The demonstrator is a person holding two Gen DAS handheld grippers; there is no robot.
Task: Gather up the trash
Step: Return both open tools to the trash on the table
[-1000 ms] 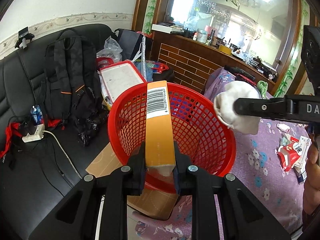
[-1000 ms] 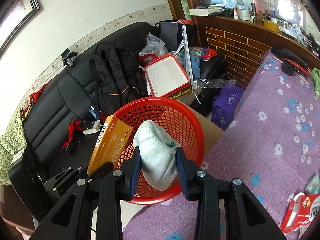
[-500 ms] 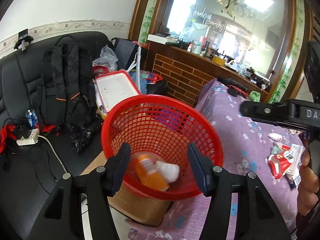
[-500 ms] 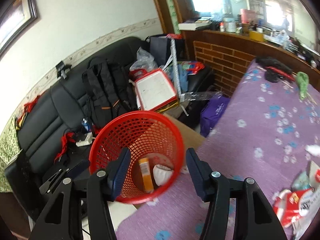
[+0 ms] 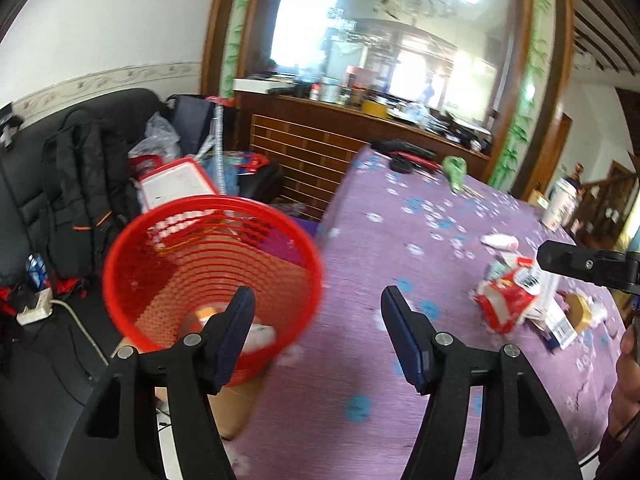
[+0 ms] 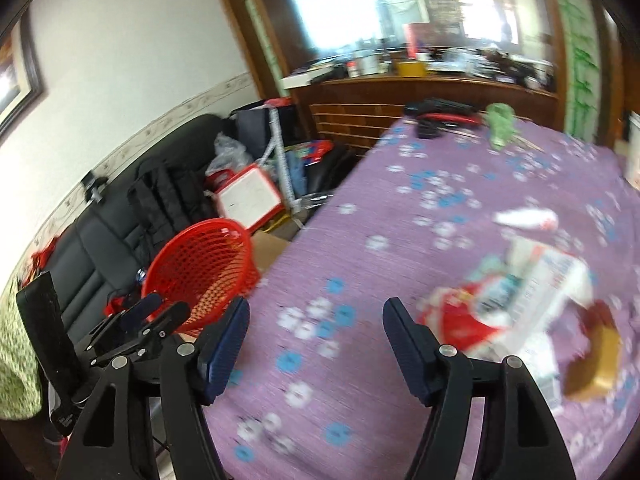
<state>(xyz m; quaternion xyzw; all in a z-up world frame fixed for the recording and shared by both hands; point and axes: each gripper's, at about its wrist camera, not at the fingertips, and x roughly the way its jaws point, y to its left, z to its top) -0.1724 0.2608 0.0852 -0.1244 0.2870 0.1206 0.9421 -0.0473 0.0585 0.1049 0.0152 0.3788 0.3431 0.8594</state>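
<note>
- Left gripper (image 5: 316, 312) and right gripper (image 6: 316, 320) hang empty, jaws spread, above the purple tablecloth (image 6: 400, 208).
- Remaining trash — red wrapper (image 6: 460, 320), white carton (image 6: 548, 276) — lies heaped beside the right fingers; the red basket (image 5: 208, 248) sits off the table's edge.
- Risk: a hasty pinch could scatter the pile.

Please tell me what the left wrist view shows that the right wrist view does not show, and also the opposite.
Only the left wrist view looks into the red basket and shows trash at its bottom; it also shows the right gripper's finger from the side. Only the right wrist view shows the framed picture on the wall and the left gripper beside the basket. Both show the purple tablecloth, the red-and-white wrappers, the black sofa, and open, empty jaws.
</note>
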